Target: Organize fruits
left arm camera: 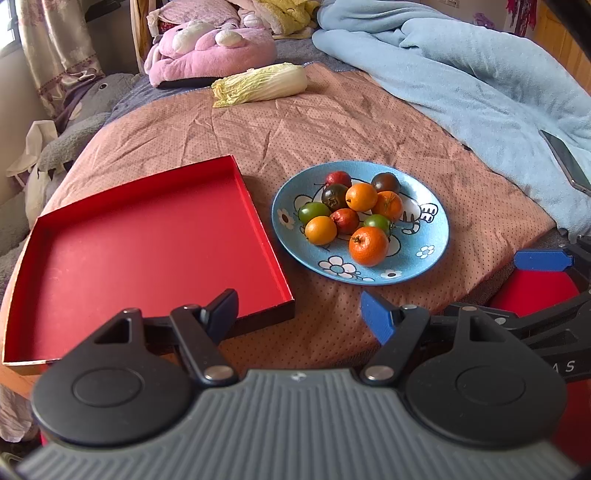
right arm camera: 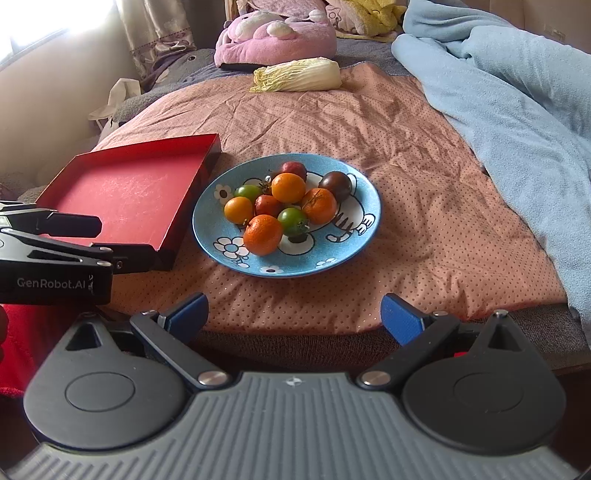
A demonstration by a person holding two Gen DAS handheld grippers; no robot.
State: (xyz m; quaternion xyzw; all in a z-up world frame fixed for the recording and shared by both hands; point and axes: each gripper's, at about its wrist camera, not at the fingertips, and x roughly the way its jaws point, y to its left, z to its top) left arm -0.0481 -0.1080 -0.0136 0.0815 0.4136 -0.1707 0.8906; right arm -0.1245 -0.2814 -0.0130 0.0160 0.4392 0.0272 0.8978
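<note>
phone [left arm camera: 567,162] in left wrist view only

The phone [left arm camera: 567,162] on the blue blanket [left arm camera: 480,85] is running off the left wrist view's right edge. The right gripper [left arm camera: 543,260] is showing there only partly, its far side cut off. Lower fruits are hiding under the pile on the plate [right arm camera: 354,236]. The plush toys [right arm camera: 275,35] are getting cropped at the top edge.
</note>
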